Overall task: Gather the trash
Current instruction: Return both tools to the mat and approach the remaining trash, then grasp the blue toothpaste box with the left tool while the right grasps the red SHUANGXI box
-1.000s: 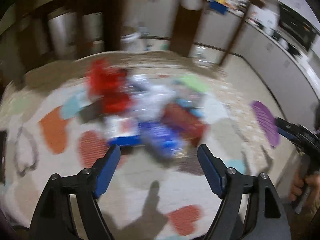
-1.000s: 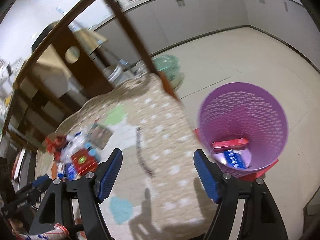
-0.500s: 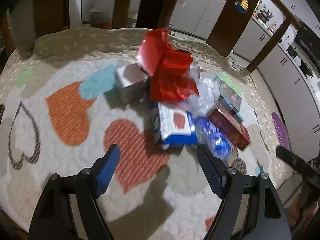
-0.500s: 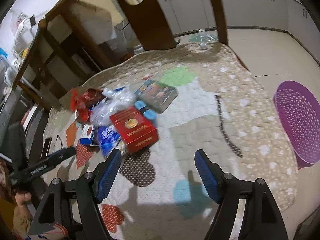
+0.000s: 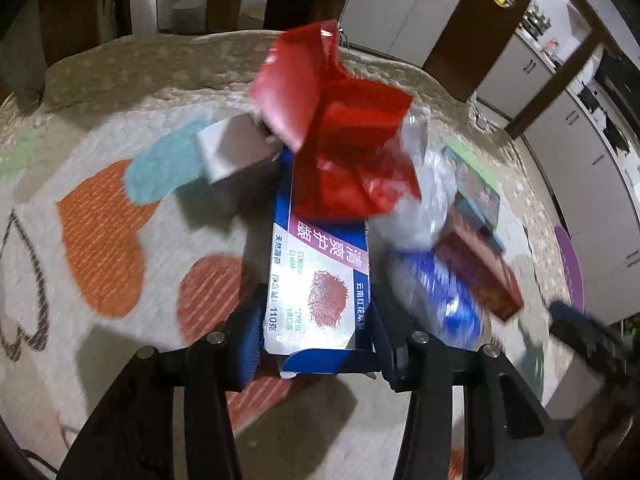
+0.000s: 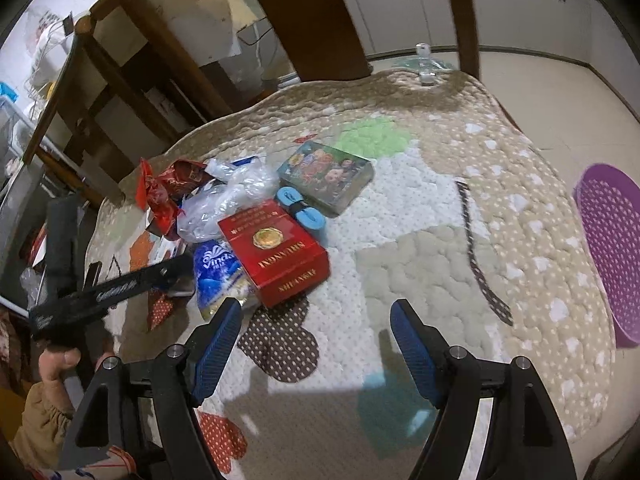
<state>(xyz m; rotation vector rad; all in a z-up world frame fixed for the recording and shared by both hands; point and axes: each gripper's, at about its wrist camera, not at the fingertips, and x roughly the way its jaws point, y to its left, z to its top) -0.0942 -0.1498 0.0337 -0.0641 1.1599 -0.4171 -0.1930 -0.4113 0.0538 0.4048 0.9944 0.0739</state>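
Note:
A heap of trash lies on the patterned mat. My left gripper is closing its jaws on the near end of a blue-and-white box, and both pads touch its sides. A red plastic bag drapes over the box's far end. My right gripper hangs open over the mat with nothing between its fingers, just short of a red box and a blue tissue packet. The purple basket stands off the mat's right edge.
Also in the heap are a grey box, a clear plastic bag, a picture tin and a blue roll. Dark wooden chair and table legs ring the mat's far side. A hand holds the left tool.
The left gripper has dropped toward the heap and narrowed its jaws around the blue-and-white box. The right gripper has swung from the basket to the heap and stayed open.

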